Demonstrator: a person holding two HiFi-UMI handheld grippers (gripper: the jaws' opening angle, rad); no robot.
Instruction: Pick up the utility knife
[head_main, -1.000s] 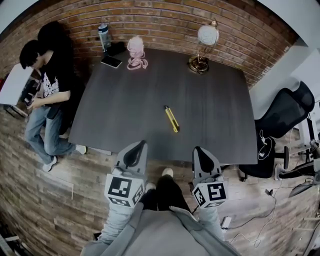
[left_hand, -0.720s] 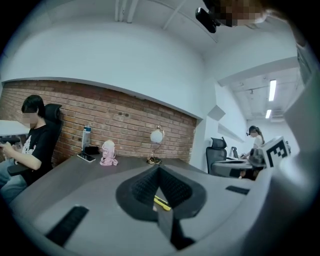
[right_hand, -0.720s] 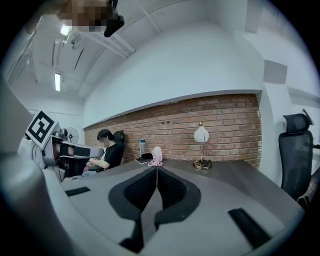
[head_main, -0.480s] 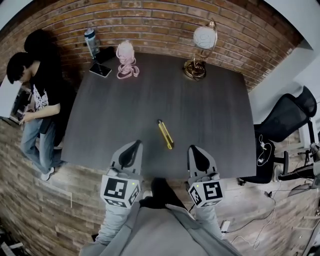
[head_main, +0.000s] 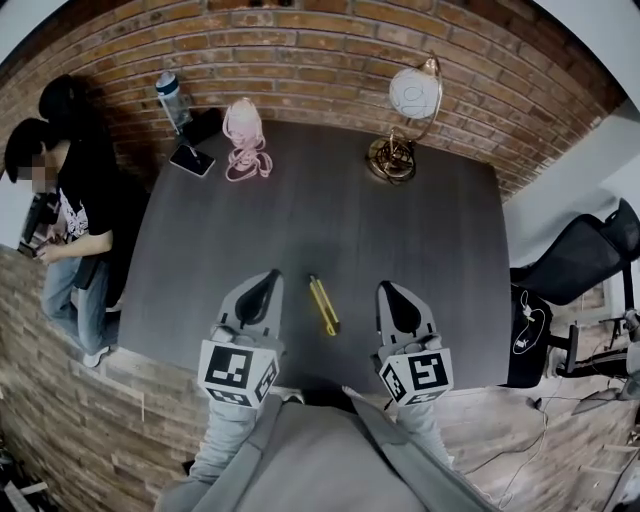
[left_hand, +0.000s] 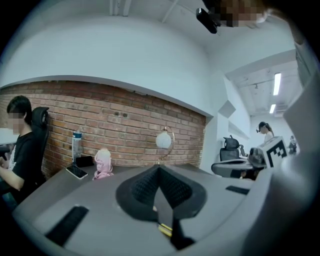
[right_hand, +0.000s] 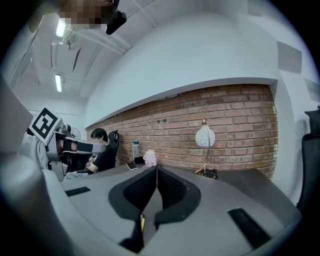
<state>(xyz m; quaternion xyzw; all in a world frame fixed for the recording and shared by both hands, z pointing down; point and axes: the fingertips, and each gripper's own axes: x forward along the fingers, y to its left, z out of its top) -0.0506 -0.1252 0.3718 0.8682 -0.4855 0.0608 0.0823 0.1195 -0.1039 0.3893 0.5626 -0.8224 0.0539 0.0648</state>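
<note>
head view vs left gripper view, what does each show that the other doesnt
Only the head view: the whole utility knife lying on the table between the left gripper and right gripper. Only the left gripper view: a standing person far off and ceiling lights. Both: the globe lamp, pink bundle, bottle, phone and brick wall.

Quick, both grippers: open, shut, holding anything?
The left gripper is closed and empty.
The right gripper is closed and empty; the utility knife lies on the table between them.
</note>
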